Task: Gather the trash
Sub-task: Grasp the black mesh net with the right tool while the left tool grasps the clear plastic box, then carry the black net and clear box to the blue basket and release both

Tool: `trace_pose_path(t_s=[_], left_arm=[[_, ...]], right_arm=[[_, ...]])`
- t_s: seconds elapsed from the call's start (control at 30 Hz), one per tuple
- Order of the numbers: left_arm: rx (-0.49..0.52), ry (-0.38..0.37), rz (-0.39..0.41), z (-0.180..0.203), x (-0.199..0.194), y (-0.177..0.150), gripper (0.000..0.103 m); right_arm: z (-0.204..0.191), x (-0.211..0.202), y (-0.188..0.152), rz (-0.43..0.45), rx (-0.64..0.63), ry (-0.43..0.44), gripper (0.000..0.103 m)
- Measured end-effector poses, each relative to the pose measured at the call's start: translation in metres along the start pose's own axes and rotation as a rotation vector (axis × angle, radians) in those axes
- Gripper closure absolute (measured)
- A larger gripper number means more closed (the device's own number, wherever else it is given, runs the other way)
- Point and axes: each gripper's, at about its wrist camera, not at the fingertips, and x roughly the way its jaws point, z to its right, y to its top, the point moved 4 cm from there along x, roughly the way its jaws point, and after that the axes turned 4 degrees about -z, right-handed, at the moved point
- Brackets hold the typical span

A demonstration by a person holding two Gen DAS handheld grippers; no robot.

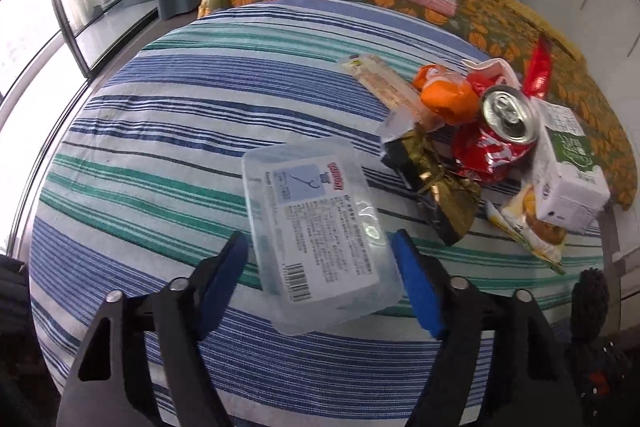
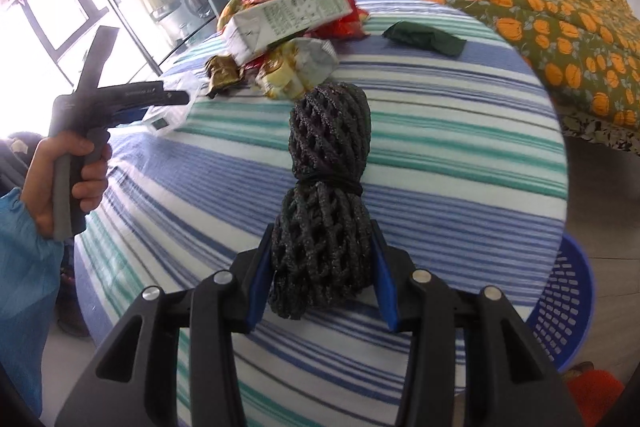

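Striped bedding [image 1: 160, 131] holds a far-right trash heap around a crushed red can [image 1: 496, 143], uncollected, while the left gripper [image 1: 320, 259] stands spread about a clear plastic box [image 1: 316, 227] and the right gripper [image 2: 322, 267] pinches a black foam net [image 2: 324, 195], the blue basket [image 2: 560, 307] near right.

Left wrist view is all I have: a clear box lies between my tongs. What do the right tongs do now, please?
Observer: The right tongs are shut on a black mesh net.
Operator: Is there any bin?
Observer: Yes, a blue basket stands on the floor, to the right of the striped sheet in the right wrist view.
Operator: Is there trash that I do not see?
Observer: A dark green wrapper lies alone on the striped sheet, apart from the trash pile.
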Motion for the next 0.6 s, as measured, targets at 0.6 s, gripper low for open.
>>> trace_pose_path(t_s=[0.6], left_arm=[[0.22, -0.118, 0.003, 0.053, -0.053, -0.108, 0.019]], right_arm=[[0.001, -0.014, -0.012, -0.072, -0.086, -0.089, 0.03]])
